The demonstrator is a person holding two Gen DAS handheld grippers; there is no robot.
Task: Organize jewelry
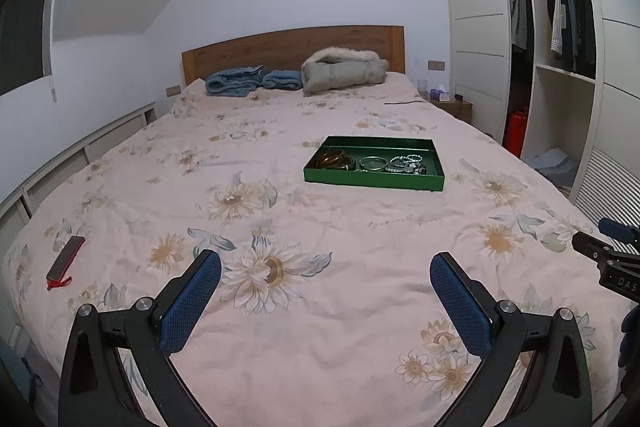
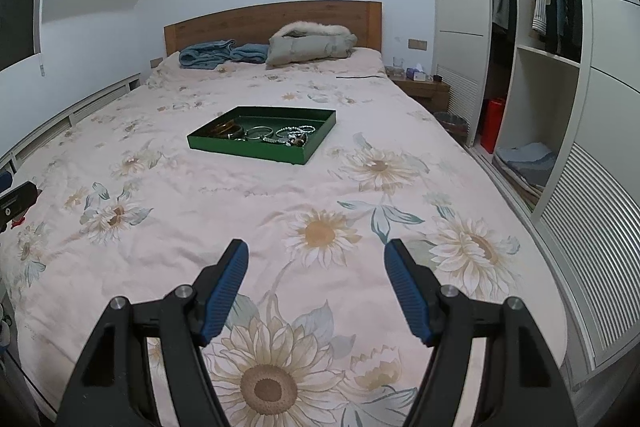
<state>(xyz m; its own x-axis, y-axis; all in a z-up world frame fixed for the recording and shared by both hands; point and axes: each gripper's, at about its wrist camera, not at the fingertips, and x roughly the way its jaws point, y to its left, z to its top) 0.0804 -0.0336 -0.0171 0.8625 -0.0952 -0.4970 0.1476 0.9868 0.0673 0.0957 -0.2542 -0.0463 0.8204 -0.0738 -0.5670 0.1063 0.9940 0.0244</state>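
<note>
A green tray (image 1: 372, 181) lies on the bed, also seen in the right wrist view (image 2: 244, 147). In it lie brown bangles (image 1: 334, 159), silver bangles (image 1: 373, 163) and beaded bracelets (image 1: 408, 160); the right wrist view shows the brown bangles (image 2: 226, 128), silver bangles (image 2: 260, 133) and beaded bracelets (image 2: 296, 130). My left gripper (image 1: 326, 263) is open and empty, well short of the tray. My right gripper (image 2: 316, 251) is open and empty, also short of the tray. The right gripper's body (image 1: 612, 259) shows at the left view's right edge.
The bed has a pink floral cover (image 1: 280, 227). A red and grey flat case (image 1: 66, 261) lies at its left edge. Blue blankets (image 1: 240, 79) and a grey coat (image 1: 344, 69) lie by the headboard. An open wardrobe (image 2: 536, 67) stands on the right.
</note>
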